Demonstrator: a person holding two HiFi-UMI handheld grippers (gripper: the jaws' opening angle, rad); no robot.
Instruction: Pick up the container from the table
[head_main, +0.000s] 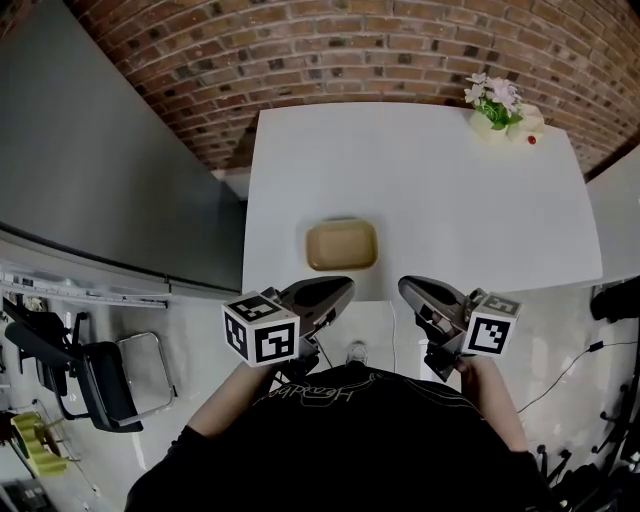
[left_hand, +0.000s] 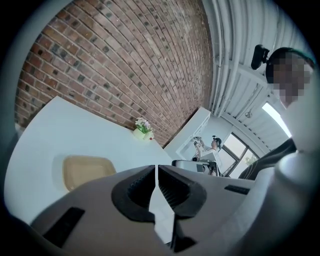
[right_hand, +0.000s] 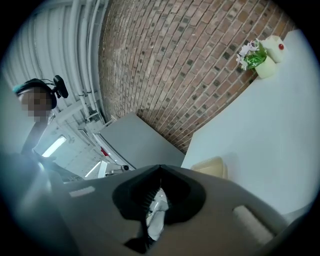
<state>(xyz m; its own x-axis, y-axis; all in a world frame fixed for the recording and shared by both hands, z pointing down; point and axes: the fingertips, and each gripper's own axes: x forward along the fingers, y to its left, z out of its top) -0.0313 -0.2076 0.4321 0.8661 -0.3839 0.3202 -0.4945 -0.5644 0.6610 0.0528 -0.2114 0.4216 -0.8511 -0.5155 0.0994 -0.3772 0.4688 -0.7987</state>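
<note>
The left gripper (head_main: 338, 289) has its jaws pressed together with nothing between them, and the right gripper (head_main: 412, 290) is closed and empty in the same way. Both hang just before the near edge of the counter (head_main: 450, 200), not touching anything. The container (head_main: 341, 245), beige, flat and with rounded corners, lies close to this near edge, left of its middle and almost straight ahead of the left gripper. In my judgement the reach is only starting. To do it well, the jaws should open wide before they arrive, come in low, and take the container at its rim, perhaps one gripper on each side.
</note>
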